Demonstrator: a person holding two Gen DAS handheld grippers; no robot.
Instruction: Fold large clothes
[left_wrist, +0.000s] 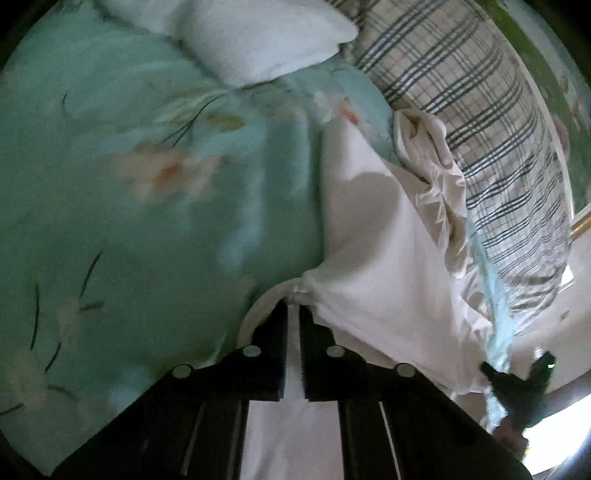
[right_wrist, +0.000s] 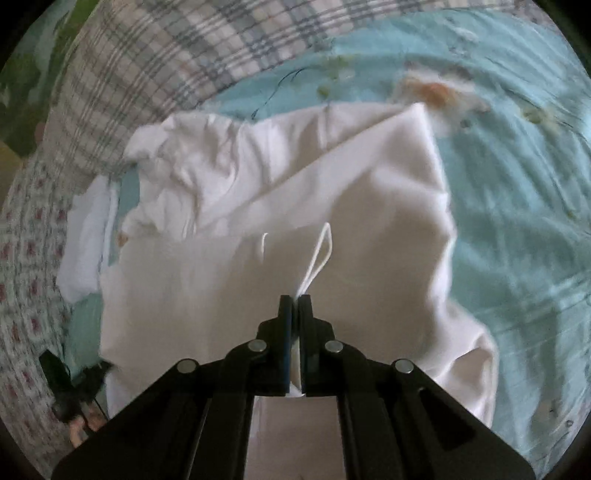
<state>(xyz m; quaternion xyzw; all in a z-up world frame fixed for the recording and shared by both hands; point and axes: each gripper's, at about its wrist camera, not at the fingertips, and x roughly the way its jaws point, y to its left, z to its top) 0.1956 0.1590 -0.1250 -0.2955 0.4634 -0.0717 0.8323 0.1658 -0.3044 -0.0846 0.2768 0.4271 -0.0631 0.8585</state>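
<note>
A white garment (left_wrist: 373, 236) is spread over a bed covered by a teal flowered sheet (left_wrist: 110, 166), with a white pillow (left_wrist: 258, 33) and a plaid blanket (left_wrist: 480, 110) seen at the far side. An edge of the garment is pinched by the left gripper (left_wrist: 293, 306), its jaws pressed nearly together on the cloth. A fold of the same garment, beside a thin white cord loop (right_wrist: 319, 254), is clamped between the closed jaws of the right gripper (right_wrist: 294, 299), and the cloth is bunched toward the plaid blanket.
</note>
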